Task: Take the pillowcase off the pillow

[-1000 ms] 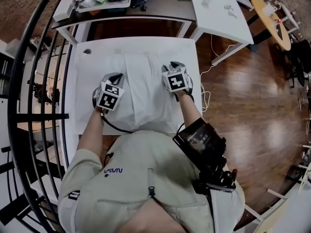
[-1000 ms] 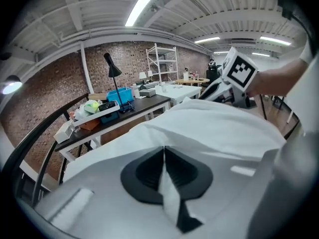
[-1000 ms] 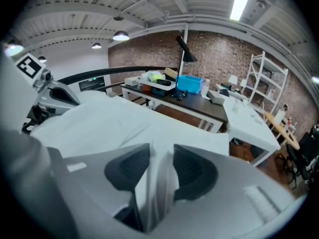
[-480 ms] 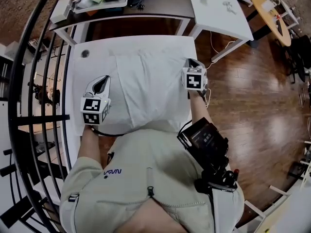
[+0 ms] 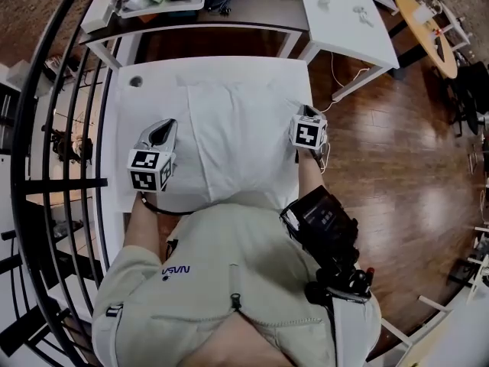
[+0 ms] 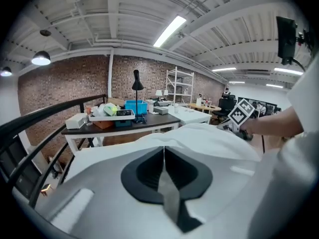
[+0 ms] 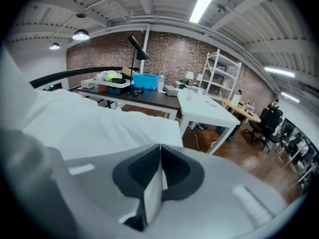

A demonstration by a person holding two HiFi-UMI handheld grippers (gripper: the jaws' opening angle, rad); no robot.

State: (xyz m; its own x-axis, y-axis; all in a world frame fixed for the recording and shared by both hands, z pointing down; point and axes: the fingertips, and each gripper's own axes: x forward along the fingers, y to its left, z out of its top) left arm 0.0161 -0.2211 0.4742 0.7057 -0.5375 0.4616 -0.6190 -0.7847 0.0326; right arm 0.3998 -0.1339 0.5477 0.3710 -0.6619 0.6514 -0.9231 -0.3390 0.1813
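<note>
**Sam:** Where is the white cloth pillowcase (image 5: 237,140)?

**Mia:** It lies flat on the white tabletop (image 5: 229,66), right in front of the person. The pillow is inside it, so I cannot see the pillow.

**Sam:** What are the two tools doing?

**Mia:** The left hand-held gripper (image 6: 163,153) is at the left edge of the pillowcase. Its jaws are pressed together with a thin strip of cloth pinched between them. The right hand-held gripper (image 7: 159,156) is at the right edge, and it pinches a fold of white cloth the same way.

**Sam:** Is it hard to pull off?

**Mia:** I think not. It looks light, soft and floppy. But thin cloth can slip out of a small pinch. The puffy pillow may also rub and stick inside.

**Sam:** Where is the best place to hold it?

**Mia:** At the rim of the open end, one tool on each side. I cannot tell which end is open.
</note>
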